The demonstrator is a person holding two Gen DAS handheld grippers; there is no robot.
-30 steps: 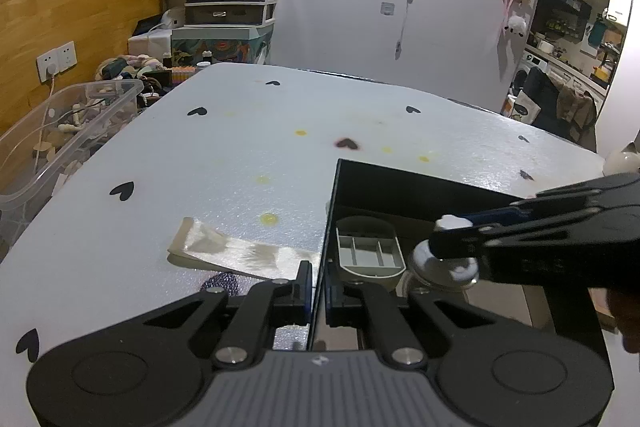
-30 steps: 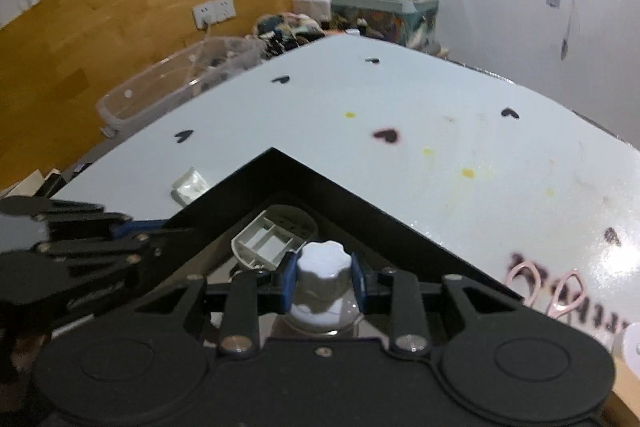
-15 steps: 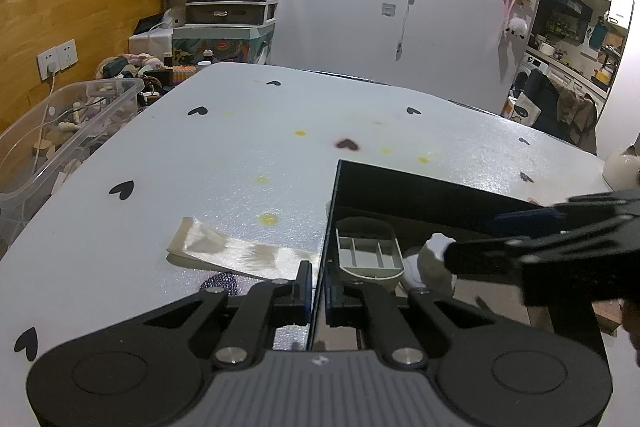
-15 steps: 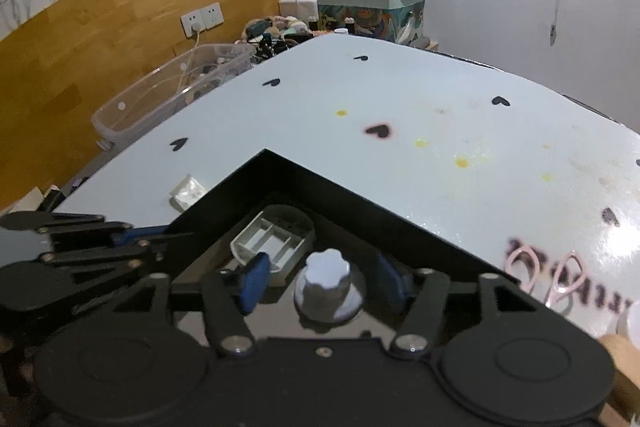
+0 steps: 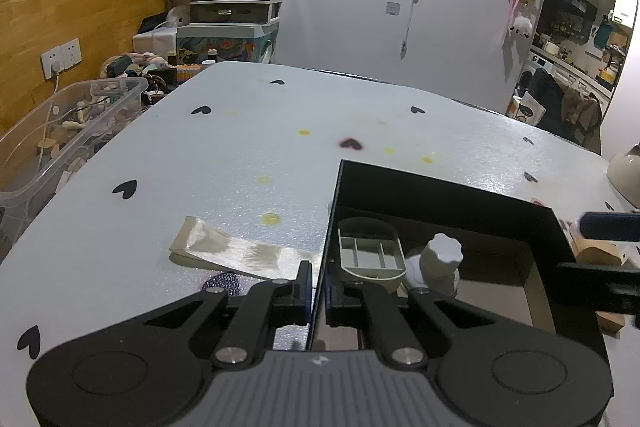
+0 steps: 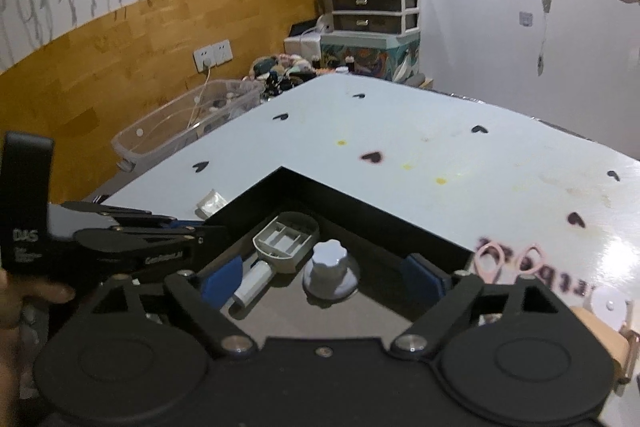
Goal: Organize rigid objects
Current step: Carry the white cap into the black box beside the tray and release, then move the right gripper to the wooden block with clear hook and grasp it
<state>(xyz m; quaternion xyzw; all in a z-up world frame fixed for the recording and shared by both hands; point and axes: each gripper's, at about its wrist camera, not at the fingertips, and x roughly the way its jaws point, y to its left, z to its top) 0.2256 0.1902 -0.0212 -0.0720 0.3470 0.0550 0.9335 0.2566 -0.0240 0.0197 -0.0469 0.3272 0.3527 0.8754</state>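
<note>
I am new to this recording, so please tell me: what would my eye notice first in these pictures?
First, the black box on the white table, holding a white scalloped knob beside a grey oval tray. The right gripper is opening, its blue pads clear of the knob, while the left gripper is shut on the box's wall.

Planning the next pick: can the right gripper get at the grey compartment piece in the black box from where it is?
Probably yes. The right gripper, jaws opening with nothing pressed between them, hangs over the open-topped black box. The grey compartment piece lies uncovered just beyond the white knob, though the box's corner walls sit close behind it.
</note>
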